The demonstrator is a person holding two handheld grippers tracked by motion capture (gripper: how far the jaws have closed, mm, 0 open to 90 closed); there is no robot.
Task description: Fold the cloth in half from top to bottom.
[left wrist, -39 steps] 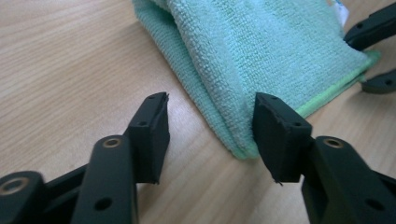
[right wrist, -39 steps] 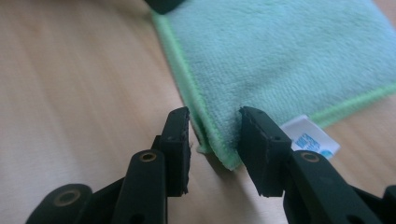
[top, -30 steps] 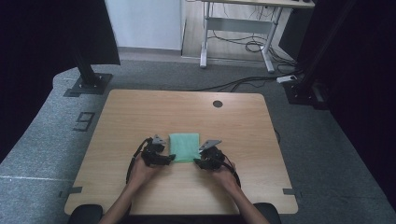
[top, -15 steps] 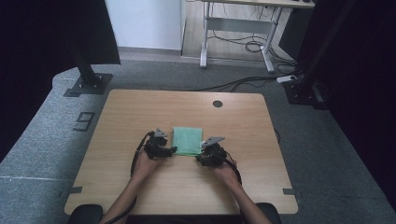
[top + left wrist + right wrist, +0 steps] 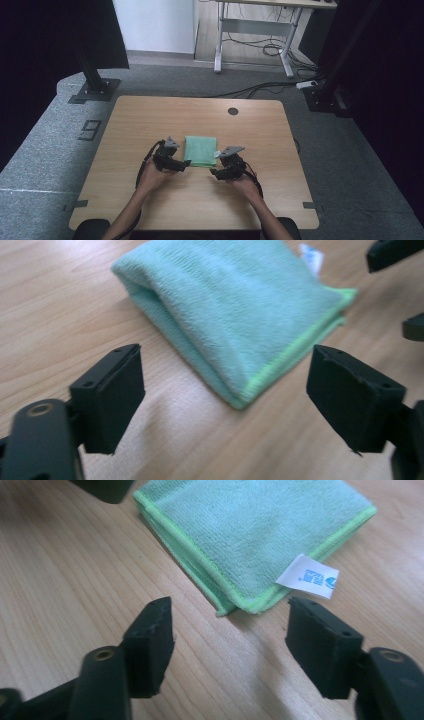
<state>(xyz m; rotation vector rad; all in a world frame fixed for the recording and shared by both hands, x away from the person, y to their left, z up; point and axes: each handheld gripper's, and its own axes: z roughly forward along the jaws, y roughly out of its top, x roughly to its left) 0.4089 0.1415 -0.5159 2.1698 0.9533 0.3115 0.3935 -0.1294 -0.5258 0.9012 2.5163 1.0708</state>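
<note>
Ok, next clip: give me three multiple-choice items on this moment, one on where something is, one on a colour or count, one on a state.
1. Where does the folded cloth lie on the table?
A. Between the two tools, on the person's side of the middle
B. At the far right corner
C. Hanging over the left edge

2. What colour is the cloth?
A. Red
B. Light green
C. Black

3. How do the left tool and the right tool stand?
A. Both shut on the cloth
B. Left shut, right open
C. Both open, holding nothing

Answers:
1 A, the high view shows it between the hands.
2 B, green with a white tag at one corner.
3 C, each gripper view shows its jaws apart, short of the cloth's near corner.
</note>
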